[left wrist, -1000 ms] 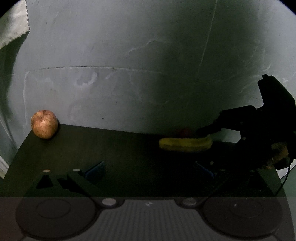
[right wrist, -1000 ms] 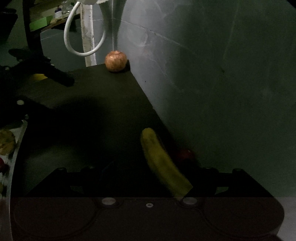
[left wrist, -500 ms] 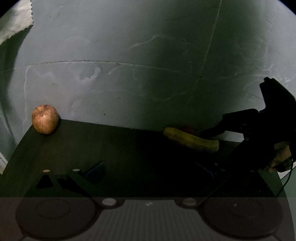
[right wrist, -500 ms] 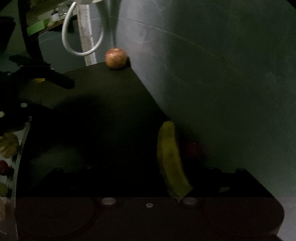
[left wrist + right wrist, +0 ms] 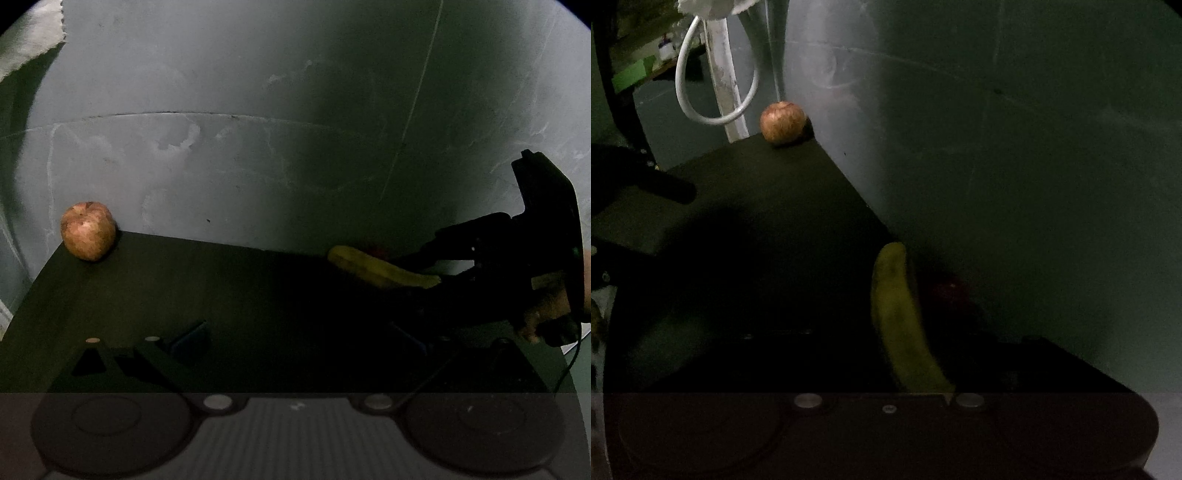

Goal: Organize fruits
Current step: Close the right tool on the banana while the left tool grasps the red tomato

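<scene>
My right hand-held gripper (image 5: 424,269) holds the banana (image 5: 380,271) by its stem end, beside the wall, well apart from the apple (image 5: 88,230). Soft, bruisable: I judge mid-body grip steadier. Left hand-held gripper (image 5: 295,332) wide, empty.

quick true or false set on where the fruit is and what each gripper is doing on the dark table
1. The apple sits at the far left corner of the dark table, next to the wall. True.
2. The right gripper is shut on the banana. True.
3. The left gripper holds the apple. False: its fingers stand apart with nothing between them, and the apple is far off.
4. The banana lies in a bowl. False: no bowl shows; it is near the wall, in the right gripper.
5. A small red fruit shows beside the banana near the wall. True, though too dim to name.
</scene>
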Demonstrator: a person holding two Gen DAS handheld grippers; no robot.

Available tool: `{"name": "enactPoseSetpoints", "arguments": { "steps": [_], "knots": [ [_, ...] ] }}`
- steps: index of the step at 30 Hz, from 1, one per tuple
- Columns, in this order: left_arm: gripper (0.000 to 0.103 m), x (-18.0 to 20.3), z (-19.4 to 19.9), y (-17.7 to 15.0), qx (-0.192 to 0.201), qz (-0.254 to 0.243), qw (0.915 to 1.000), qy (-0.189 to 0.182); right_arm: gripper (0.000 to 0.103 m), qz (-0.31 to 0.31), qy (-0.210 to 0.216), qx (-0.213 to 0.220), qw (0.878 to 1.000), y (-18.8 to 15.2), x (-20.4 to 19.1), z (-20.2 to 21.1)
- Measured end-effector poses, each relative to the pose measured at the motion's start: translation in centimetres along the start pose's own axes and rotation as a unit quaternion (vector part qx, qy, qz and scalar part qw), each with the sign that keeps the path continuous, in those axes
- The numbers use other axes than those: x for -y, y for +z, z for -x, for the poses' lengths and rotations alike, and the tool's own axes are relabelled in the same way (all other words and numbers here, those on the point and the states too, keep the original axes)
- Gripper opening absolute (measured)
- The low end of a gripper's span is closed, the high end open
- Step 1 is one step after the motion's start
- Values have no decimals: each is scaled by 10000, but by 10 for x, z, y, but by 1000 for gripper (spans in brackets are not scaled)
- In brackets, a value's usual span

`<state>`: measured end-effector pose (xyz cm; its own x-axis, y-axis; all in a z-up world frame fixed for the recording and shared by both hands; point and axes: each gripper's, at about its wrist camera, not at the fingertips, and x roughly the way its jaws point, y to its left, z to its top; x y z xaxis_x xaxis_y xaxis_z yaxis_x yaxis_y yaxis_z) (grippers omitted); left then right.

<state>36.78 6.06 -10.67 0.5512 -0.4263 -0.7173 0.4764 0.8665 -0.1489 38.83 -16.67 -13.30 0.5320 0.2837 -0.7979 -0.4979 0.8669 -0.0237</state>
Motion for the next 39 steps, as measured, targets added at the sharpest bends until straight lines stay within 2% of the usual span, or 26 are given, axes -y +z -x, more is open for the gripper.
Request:
{"name": "enactPoseSetpoints", "arguments": {
  "steps": [1, 4, 9, 17, 24, 30, 36, 39],
  "knots": [
    [102, 1, -2, 1, -5, -17, 10000, -10, 52, 43, -37, -39, 10000, -1, -2, 0],
    [102, 7, -10, 3, -7, -91, 10000, -38, 35, 79, -209, 14, 9997, -2, -2, 3],
    [102, 24, -29, 10, 22, -182, 9997, -140, 35, -88, -121, -12, 9999, -19, 1, 21],
    [102, 61, -62, 24, 122, -344, 9988, -321, 35, -392, -136, -108, 9991, -71, 9, 74],
    [91, 89, -91, 29, 198, -345, 9989, -229, 35, -715, -332, -109, 9968, -111, 22, 115],
    [89, 116, -107, 24, 183, -494, 9984, -211, 34, -904, -434, -49, 9949, -137, 28, 145],
    [86, 143, -119, 22, 138, -796, 9965, -197, 34, -1031, -436, -1, 9937, -149, 28, 153],
    [81, 154, -126, 24, 123, -890, 9959, -121, 34, -1078, -431, 50, 9932, -153, 29, 158]
  ]
}}
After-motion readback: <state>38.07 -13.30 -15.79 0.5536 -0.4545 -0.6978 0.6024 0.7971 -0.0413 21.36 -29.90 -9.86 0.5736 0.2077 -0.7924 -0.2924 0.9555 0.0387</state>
